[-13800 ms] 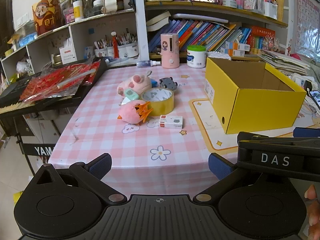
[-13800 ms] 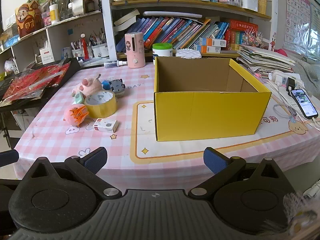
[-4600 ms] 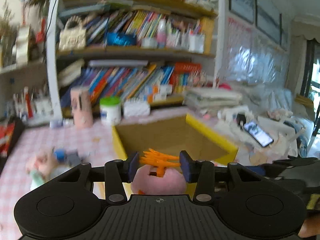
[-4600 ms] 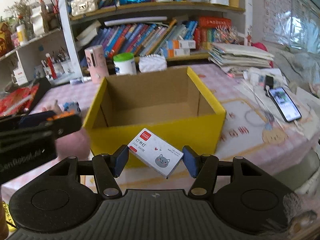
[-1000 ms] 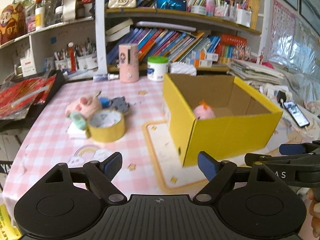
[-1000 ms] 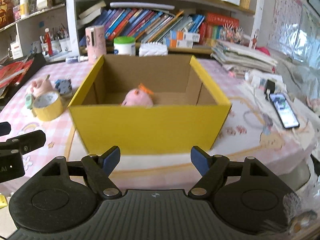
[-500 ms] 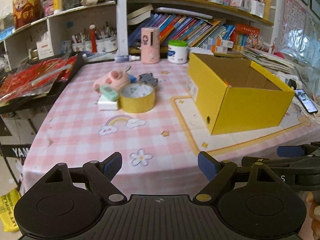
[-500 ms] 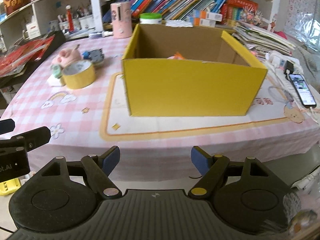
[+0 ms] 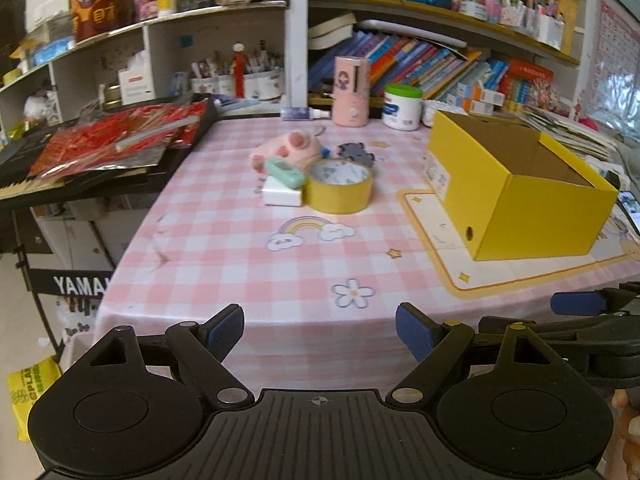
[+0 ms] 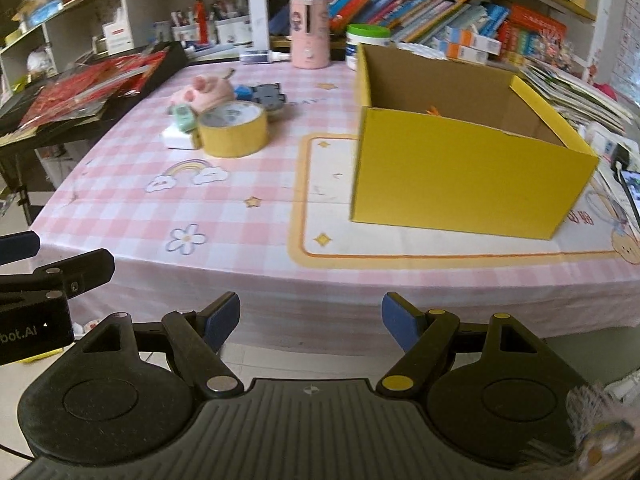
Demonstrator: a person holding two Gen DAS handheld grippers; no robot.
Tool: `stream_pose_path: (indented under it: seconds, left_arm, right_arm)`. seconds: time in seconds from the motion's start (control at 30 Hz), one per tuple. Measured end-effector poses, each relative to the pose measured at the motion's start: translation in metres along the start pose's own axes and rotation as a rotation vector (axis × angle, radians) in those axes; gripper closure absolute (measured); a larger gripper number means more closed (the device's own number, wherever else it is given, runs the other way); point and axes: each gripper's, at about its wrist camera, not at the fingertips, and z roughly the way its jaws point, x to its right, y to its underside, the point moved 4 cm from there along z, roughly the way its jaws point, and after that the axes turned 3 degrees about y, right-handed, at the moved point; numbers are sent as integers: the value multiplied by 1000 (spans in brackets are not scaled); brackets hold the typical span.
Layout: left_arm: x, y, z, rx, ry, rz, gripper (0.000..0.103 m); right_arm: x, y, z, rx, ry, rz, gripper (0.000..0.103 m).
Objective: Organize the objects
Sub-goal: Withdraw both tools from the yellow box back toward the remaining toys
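Note:
A yellow cardboard box [image 9: 520, 200] [image 10: 460, 184] stands open on the right of the pink checked table [image 9: 248, 264] [image 10: 248, 240]; only an orange tip of the toy [image 10: 432, 111] inside shows. Left of it lie a yellow tape roll [image 9: 339, 186] [image 10: 232, 128], a pink pig plush [image 9: 288, 148] [image 10: 204, 92], a mint-green gadget [image 9: 284, 168] [image 10: 183, 117] on a white box [image 9: 282, 196] [image 10: 176, 138], and a grey toy [image 9: 354, 153] [image 10: 270, 94]. My left gripper [image 9: 320, 330] and right gripper [image 10: 310, 320] hang open and empty off the table's near edge.
Bookshelves crowded with books, jars and pen cups rise behind the table. A pink canister [image 9: 351, 92] and a green-lidded tub [image 9: 402, 106] stand at the back edge. A keyboard with red packets [image 9: 116, 140] sits at the left. A phone [image 10: 632, 182] lies far right.
Both grippers have drawn back from the box towards the table's near edge and shifted left. The box now looks smaller and more of the tablecloth shows. Jaws stay open.

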Motion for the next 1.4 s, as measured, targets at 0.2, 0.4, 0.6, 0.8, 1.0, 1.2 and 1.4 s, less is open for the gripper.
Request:
stream_pose_path:
  seconds: [0.2, 0.4, 0.6, 0.8, 1.0, 1.2, 1.4]
  left_arm:
    - [-17, 1, -7, 20, -25, -19, 18]
    - [-27, 0, -9, 30, -37, -34, 18]
    - [-33, 0, -8, 28, -46, -44, 18]
    - [-40, -4, 0, 26, -65, -63, 18]
    - [-44, -14, 13, 24, -79, -69, 18]
    - [-50, -28, 34, 11, -93, -77, 18]
    - [-55, -47, 56, 12, -113, -92, 18]
  right_arm:
    - [-19, -6, -2, 16, -23, -32, 26]
    - [-34, -11, -4, 38, -43, -57, 28]
    - [-40, -16, 0, 40, -54, -63, 29]
    - [-46, -24, 8, 38, -71, -80, 31]
    - [-49, -37, 25, 31, -85, -90, 34]
    - [-50, -58, 43, 34, -100, -100, 34]
    - [-51, -84, 66, 35, -119, -114, 35]
